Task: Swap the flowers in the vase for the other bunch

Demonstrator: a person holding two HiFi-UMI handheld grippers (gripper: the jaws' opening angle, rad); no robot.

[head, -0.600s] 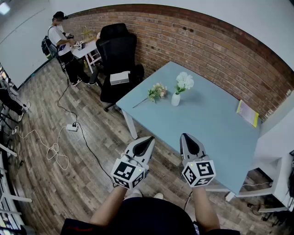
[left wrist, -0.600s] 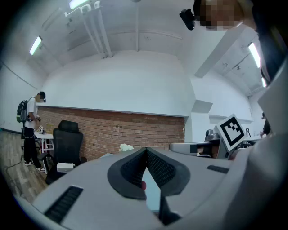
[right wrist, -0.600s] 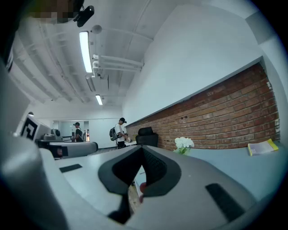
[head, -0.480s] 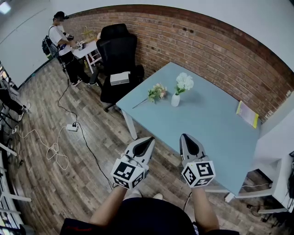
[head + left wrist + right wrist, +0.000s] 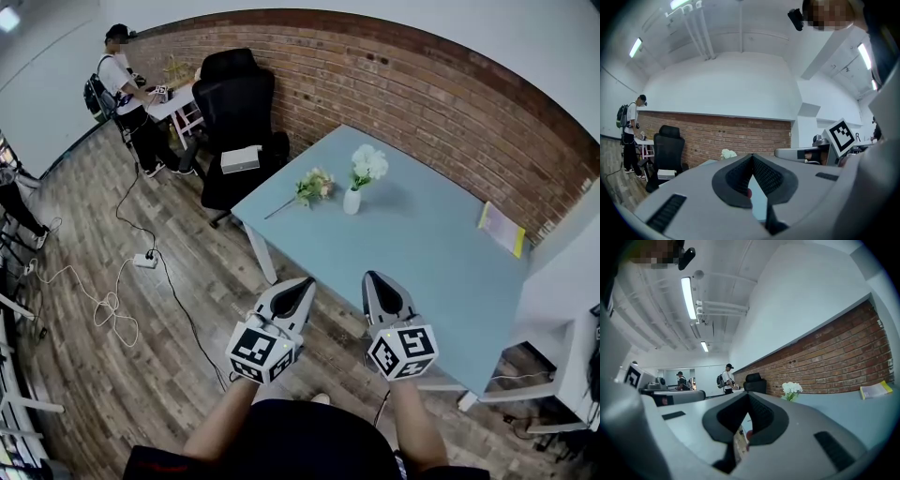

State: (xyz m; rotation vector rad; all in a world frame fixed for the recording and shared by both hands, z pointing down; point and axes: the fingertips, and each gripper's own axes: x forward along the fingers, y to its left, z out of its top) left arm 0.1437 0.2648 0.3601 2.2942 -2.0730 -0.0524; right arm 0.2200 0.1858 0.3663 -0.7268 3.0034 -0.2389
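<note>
On the light blue table (image 5: 412,253) a small white vase (image 5: 352,201) holds white flowers (image 5: 368,165). A second bunch, pink and cream with a long stem (image 5: 309,189), lies flat on the table just left of the vase. Both grippers hover side by side in front of the table's near edge, well short of the flowers. My left gripper (image 5: 302,286) is shut and empty, and my right gripper (image 5: 374,279) is shut and empty too. The right gripper view shows the white flowers (image 5: 792,388) far ahead; the left gripper view shows the white flowers (image 5: 727,153) just over its jaws.
A black office chair (image 5: 236,112) with a white box (image 5: 240,158) on its seat stands at the table's left end. A yellow booklet (image 5: 502,229) lies at the table's far right. A brick wall runs behind. A person (image 5: 127,94) stands at a small desk far left. Cables and a power strip (image 5: 145,261) lie on the wooden floor.
The table and flowers have shifted slightly left and up in the head view. Both grippers keep their places, still shut.
</note>
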